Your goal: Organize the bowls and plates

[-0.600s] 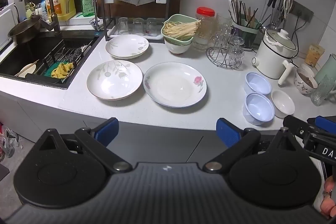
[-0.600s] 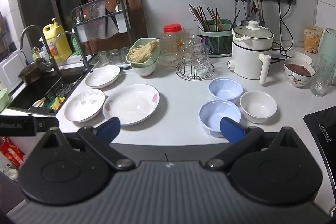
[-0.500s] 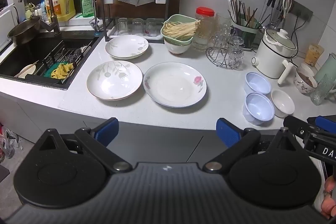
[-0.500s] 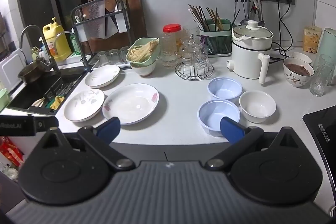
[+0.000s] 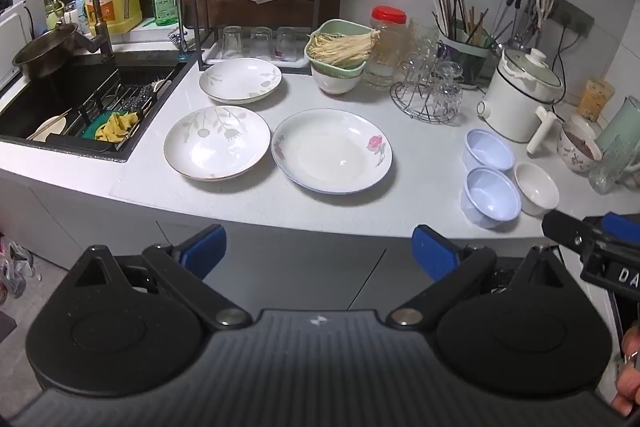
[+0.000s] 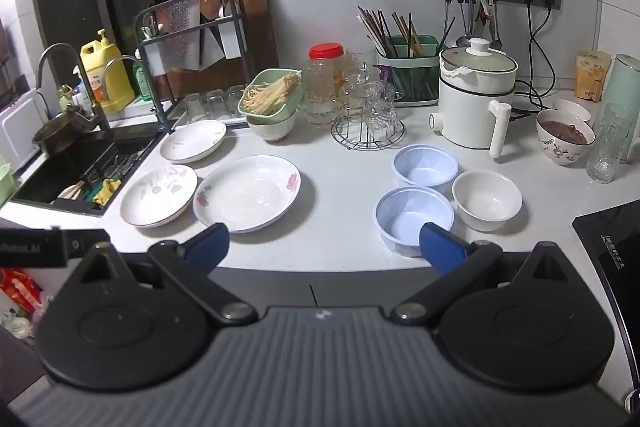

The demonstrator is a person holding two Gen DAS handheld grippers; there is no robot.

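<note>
While the left gripper (image 5: pixel 318 247) hangs in front of the counter edge, its jaws stand spread wide with nothing between them; past it, a rose plate (image 5: pixel 332 151) and two leaf plates (image 5: pixel 217 143) lie apart on the white counter (image 5: pixel 420 183). From the right wrist view, the right gripper (image 6: pixel 324 247) is equally wide and empty, its right fingertip (image 6: pixel 440 247) overlapping the near blue bowl (image 6: pixel 414 213), beside another blue bowl (image 6: pixel 425 165) and a white bowl (image 6: pixel 487 199).
</note>
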